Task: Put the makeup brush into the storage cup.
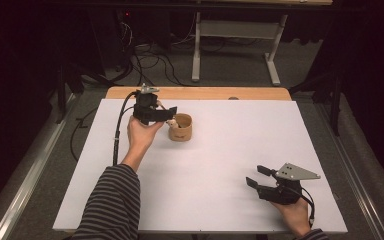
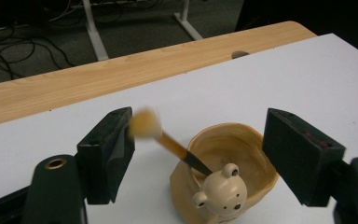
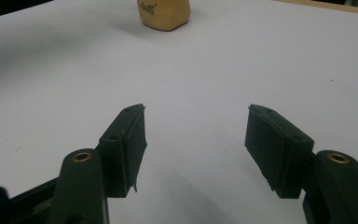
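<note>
A white sheet [image 1: 205, 170] covers most of the tabletop [image 1: 200, 93], whose wooden edge shows as a strip along the far side, in the upper middle of the high view. Beyond it, on the floor at the top of that frame, lie tangled cables [image 1: 150, 60] and the white legs of another table [image 1: 235, 45]. Nothing stands between the two grippers on the sheet.

A tan cup [image 1: 180, 127] stands left of centre in the high view; in the left gripper view it sits at the lower middle, with a small bear head [image 2: 221, 192] on its near rim. A stick with a pale rounded end [image 2: 168, 142] leans out of the cup toward the left of that frame, its blurred tip just beside the left jaw; I cannot tell if they touch.

The left gripper [image 1: 166, 115] hangs just left of the cup, jaws spread wide to either side of it and pressing on nothing. The right gripper [image 1: 258, 176], at the lower right of the high view and well apart from the cup, also has its jaws spread, with bare sheet between them.
</note>
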Motion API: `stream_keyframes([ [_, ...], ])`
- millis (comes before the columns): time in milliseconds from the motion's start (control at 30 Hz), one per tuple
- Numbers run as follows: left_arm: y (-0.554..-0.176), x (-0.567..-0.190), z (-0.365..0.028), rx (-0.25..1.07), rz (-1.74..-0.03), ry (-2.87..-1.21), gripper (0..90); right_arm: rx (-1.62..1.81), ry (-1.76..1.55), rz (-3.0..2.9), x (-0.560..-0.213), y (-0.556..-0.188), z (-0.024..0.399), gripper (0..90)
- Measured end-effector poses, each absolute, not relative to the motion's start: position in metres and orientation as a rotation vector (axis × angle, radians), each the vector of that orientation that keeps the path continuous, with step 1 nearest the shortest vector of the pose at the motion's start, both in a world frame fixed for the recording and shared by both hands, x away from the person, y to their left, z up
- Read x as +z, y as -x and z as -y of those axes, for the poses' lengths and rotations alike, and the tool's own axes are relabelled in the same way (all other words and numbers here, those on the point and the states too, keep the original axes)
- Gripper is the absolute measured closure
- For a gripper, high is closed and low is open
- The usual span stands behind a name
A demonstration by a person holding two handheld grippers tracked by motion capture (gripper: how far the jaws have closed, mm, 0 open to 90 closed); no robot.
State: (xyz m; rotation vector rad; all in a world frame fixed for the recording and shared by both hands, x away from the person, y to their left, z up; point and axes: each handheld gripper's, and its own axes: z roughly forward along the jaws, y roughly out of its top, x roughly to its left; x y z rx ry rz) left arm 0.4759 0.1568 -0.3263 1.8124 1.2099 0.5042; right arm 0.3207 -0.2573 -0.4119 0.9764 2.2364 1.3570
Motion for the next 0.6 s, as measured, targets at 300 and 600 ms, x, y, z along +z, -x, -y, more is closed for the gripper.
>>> stream_keyframes([
  [300,-0.466,-0.324,-0.170,0.503,-1.200,-1.787,20.4,1.356,-0.972,-2.239,-0.412,-0.320,0.257,40.1],
  [600,-0.457,-0.322,-0.178,0.510,-1.181,-1.784,18.8,1.354,-0.974,-2.238,-0.412,-0.321,0.257,40.1],
])
